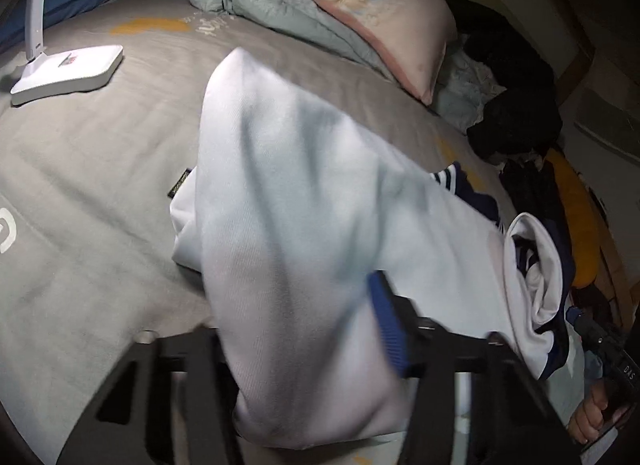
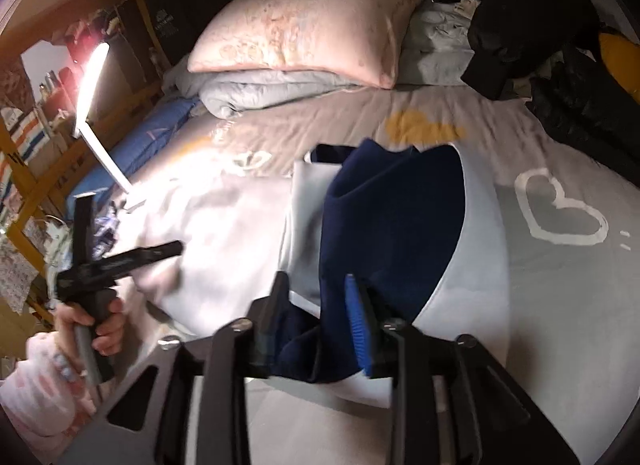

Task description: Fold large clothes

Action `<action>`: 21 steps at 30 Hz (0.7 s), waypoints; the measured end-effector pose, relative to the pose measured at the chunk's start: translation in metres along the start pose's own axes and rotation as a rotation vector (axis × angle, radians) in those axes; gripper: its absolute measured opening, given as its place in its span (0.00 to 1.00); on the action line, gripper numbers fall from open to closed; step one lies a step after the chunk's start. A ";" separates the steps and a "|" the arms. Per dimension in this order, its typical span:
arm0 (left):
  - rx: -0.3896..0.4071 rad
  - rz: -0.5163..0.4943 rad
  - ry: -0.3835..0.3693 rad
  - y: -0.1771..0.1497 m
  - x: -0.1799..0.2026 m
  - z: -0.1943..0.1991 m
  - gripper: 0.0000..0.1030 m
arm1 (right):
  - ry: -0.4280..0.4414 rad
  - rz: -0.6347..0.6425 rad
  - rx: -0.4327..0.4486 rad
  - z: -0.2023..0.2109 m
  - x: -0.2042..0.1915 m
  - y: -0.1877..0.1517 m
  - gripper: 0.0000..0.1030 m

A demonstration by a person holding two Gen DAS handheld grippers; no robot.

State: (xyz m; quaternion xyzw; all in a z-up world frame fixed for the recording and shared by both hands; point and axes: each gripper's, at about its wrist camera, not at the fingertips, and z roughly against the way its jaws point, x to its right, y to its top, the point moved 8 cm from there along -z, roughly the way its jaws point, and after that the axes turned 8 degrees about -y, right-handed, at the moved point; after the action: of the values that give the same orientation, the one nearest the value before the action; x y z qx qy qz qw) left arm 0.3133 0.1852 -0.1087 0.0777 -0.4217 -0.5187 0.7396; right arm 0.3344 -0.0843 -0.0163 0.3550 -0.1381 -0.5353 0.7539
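Centrally, a white-and-navy garment (image 1: 304, 193) lies on the grey bedsheet (image 1: 80, 169), clamped by left gripper (image 1: 304, 337) and right gripper (image 2: 320, 317); a desk lamp (image 1: 68, 69) stands beside it, a pink pillow (image 2: 308, 33) beyond.

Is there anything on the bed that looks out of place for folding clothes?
Yes. A white desk lamp stands on the grey bedsheet, close to the white garment. A lamp on soft bedding near moving cloth seems odd; it might tip. Dark clothes are also piled loosely beside the pink pillow.
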 end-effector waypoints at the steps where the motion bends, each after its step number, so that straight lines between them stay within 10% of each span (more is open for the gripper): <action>1: 0.022 -0.020 0.030 0.004 0.007 0.007 0.20 | -0.015 -0.011 0.013 0.004 0.007 0.003 0.36; 11: 0.149 -0.345 -0.078 0.024 0.176 0.066 0.11 | -0.266 -0.178 0.079 0.034 0.096 0.028 0.41; 21: -0.012 -0.519 -0.153 -0.048 0.318 -0.029 0.11 | -0.386 -0.367 0.058 0.046 0.165 0.030 0.48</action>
State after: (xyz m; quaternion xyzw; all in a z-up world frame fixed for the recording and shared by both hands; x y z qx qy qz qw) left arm 0.3341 -0.1102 0.0188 0.1394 -0.4395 -0.6978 0.5482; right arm 0.3927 -0.2459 0.0080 0.2870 -0.2281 -0.7166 0.5933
